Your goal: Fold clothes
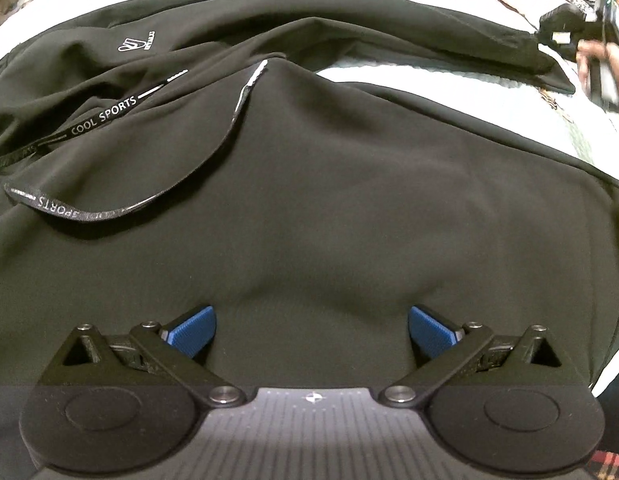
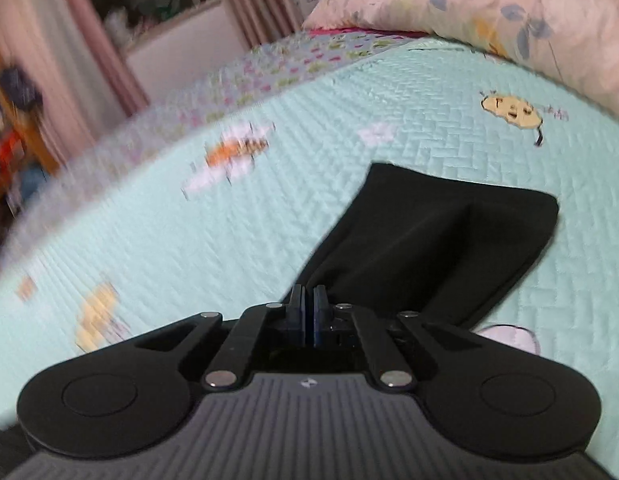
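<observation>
A black garment [image 1: 329, 184] with a "COOL SPORTS" drawstring [image 1: 101, 116] lies spread over the bed and fills the left wrist view. My left gripper [image 1: 311, 330] hovers just above its near part, open, its blue pads [image 1: 191, 330] wide apart with nothing between them. One long end of the garment [image 1: 489, 36] stretches to the far right, where a hand holds my right gripper [image 1: 565, 34]. In the right wrist view my right gripper [image 2: 308, 300] is shut on the black fabric's end [image 2: 441, 240], which hangs forward over the quilt.
A pale green quilted bedspread [image 2: 269, 220] with cartoon prints covers the bed. A floral pillow [image 2: 509, 16] lies at the far right. Pink curtains [image 2: 97, 40] and room clutter stand beyond the bed's left edge. The right wrist view is motion-blurred.
</observation>
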